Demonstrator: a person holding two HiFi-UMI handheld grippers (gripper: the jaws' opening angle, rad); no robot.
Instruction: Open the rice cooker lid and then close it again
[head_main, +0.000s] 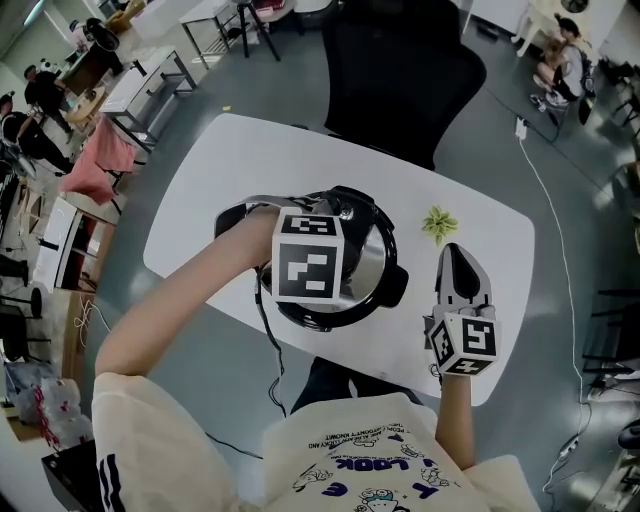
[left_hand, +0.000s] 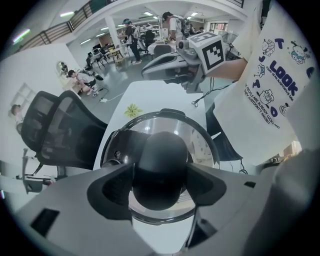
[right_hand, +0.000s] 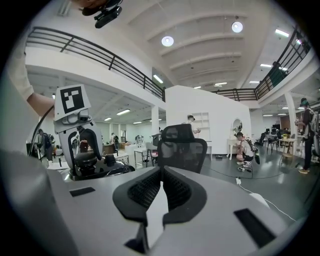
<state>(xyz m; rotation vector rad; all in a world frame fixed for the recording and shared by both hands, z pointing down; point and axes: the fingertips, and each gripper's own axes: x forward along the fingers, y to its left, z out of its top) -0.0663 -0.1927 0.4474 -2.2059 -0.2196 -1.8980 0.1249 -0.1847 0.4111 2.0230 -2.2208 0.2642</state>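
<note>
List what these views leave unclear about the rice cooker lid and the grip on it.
- Head view: the marker cube on the left gripper covers the lid knob and the jaws.
- Left gripper view: knob and jaws hide the near rim of the lid; seated or lifted, cannot tell.
- Right gripper view: the rice cooker is small, partly behind the left gripper.
- Head view: the green item is too small to identify.

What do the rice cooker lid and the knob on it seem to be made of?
The lid: probably polished metal, perhaps stainless steel; it mirrors bright lights and the surroundings. The knob: likely black plastic, with a dull, even sheen and no clear reflections.
</note>
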